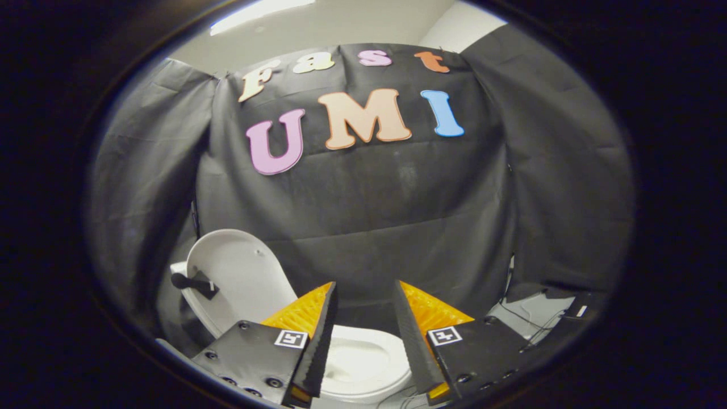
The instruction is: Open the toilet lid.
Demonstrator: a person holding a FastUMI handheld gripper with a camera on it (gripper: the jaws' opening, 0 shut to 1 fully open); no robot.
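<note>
The toilet lid [235,272] stands raised beside the toilet bowl [363,363]. The hand-held gripper [363,301] is wide open above the bowl, holding nothing.

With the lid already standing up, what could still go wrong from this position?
1. The lid stands upright beside the open bowl with nothing visibly holding it; a bump might drop it back.
2. The gripper has its jaws open and empty above the bowl; moving sideways, its left finger could catch the lid's black handle.
3. Cables lie on the floor to the right, a snag risk.
</note>
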